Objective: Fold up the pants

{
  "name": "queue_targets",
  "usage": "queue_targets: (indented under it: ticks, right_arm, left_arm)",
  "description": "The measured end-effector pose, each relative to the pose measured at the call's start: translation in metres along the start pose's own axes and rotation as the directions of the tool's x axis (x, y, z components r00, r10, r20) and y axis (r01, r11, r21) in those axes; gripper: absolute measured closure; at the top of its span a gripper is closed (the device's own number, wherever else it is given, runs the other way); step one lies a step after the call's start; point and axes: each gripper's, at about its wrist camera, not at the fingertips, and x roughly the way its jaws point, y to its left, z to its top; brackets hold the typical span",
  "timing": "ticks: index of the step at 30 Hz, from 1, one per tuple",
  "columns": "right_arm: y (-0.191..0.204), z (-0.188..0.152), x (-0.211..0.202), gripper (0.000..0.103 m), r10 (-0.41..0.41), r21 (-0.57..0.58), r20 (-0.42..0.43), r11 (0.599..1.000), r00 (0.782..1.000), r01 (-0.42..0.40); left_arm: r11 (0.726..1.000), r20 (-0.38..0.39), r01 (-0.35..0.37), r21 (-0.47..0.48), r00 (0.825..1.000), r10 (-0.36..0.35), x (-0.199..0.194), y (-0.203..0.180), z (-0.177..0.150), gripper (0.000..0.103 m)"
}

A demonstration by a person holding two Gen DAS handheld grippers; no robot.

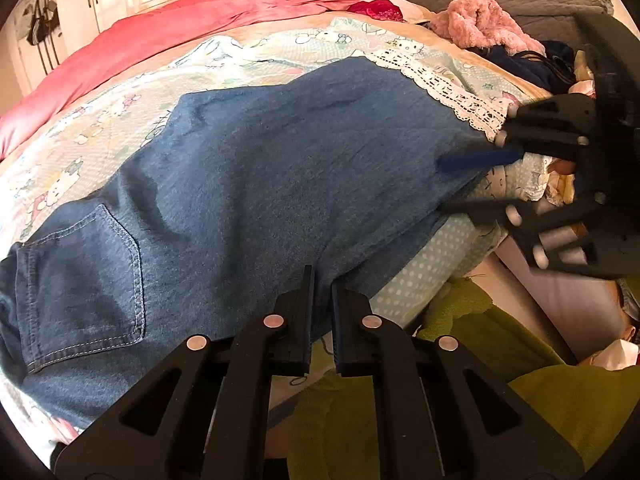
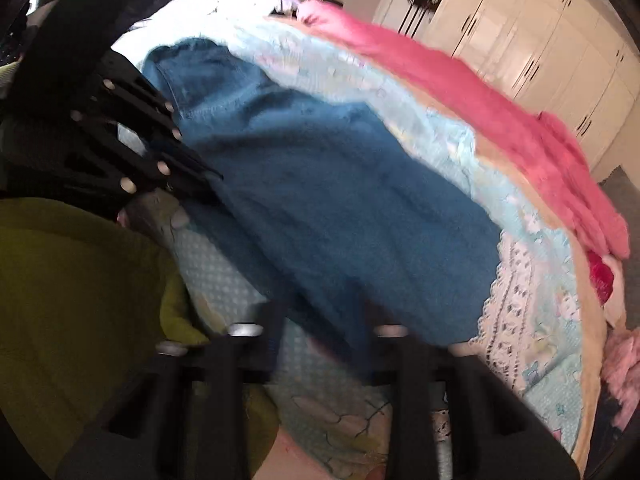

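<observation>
denim pants [image 1: 248,184] spread flat on the cartoon-print sheet [image 1: 280,52], a gripper at each end of the near edge

the left gripper [image 1: 322,280] has its fingers nearly together, clamped on the pants' near hem just ahead of it. the right gripper [image 2: 320,320] is blurred; fingers apart around the leg end, grip not clear. pink quilt [image 1: 168,28] lies beyond.

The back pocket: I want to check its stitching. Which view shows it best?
The left wrist view. The back pocket on the jeans is sharp there, stitching visible. The right wrist view is blurred, and no pocket can be made out.
</observation>
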Motion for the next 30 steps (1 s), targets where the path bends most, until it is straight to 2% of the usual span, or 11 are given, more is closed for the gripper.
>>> queue_targets:
  ticks: [4, 10, 11, 15, 18, 20, 23, 25, 27, 28, 30]
  right_arm:
    - [-0.004, -0.006, -0.006, 0.101, 0.086, 0.026, 0.004, 0.996, 0.996, -0.086]
    - [0.004, -0.016, 0.005, 0.098, 0.117, 0.043, -0.040, 0.992, 0.992, -0.115]
    - [0.001, -0.015, 0.004, 0.096, 0.127, 0.063, -0.038, 0.990, 0.991, -0.124]
    - [-0.017, -0.015, -0.020, 0.077, 0.180, 0.144, 0.025, 0.973, 0.983, -0.182]
    - [-0.042, -0.016, -0.042, 0.066, 0.154, 0.238, 0.124, 0.954, 0.980, -0.180]
    - [-0.059, -0.016, -0.043, 0.060, 0.102, 0.311, 0.137, 0.940, 0.985, -0.140]
    - [-0.081, -0.019, -0.034, 0.059, 0.039, 0.405, 0.093, 0.911, 0.995, -0.074]
    - [-0.090, -0.026, -0.024, 0.054, 0.022, 0.444, 0.022, 0.895, 1.000, -0.030]
    - [-0.095, -0.040, -0.008, 0.054, -0.004, 0.468, -0.114, 0.882, 0.993, 0.057]
    - [-0.098, -0.053, -0.007, 0.055, 0.005, 0.482, -0.140, 0.874, 0.990, 0.064]
    - [-0.099, -0.066, -0.012, 0.055, 0.025, 0.523, -0.099, 0.852, 0.995, 0.030]
  left_arm:
    - [1.000, -0.003, 0.019, -0.007, 1.000, -0.019, -0.004, 0.000, -0.003, 0.099]
    - [0.999, -0.030, 0.050, 0.008, 0.998, -0.049, -0.005, -0.002, -0.010, 0.095]
    - [0.999, -0.031, 0.054, 0.007, 0.998, -0.054, -0.007, -0.001, -0.011, 0.094]
    - [0.996, 0.019, 0.076, -0.052, 0.997, -0.075, -0.032, 0.014, -0.014, 0.072]
    - [0.994, 0.078, 0.023, -0.107, 0.997, -0.014, -0.054, 0.036, -0.012, 0.062]
    - [0.986, 0.081, -0.032, -0.165, 0.996, 0.046, -0.058, 0.052, -0.010, 0.058]
    - [0.961, 0.037, -0.109, -0.254, 0.992, 0.122, -0.052, 0.076, -0.014, 0.047]
    - [0.940, -0.024, -0.195, -0.279, 0.980, 0.196, -0.042, 0.089, -0.021, 0.038]
    - [0.921, -0.068, -0.284, -0.268, 0.959, 0.276, -0.033, 0.100, -0.027, 0.037]
    - [0.919, -0.075, -0.285, -0.274, 0.959, 0.274, -0.031, 0.105, -0.030, 0.037]
    - [0.921, -0.058, -0.243, -0.305, 0.970, 0.237, -0.031, 0.112, -0.033, 0.037]
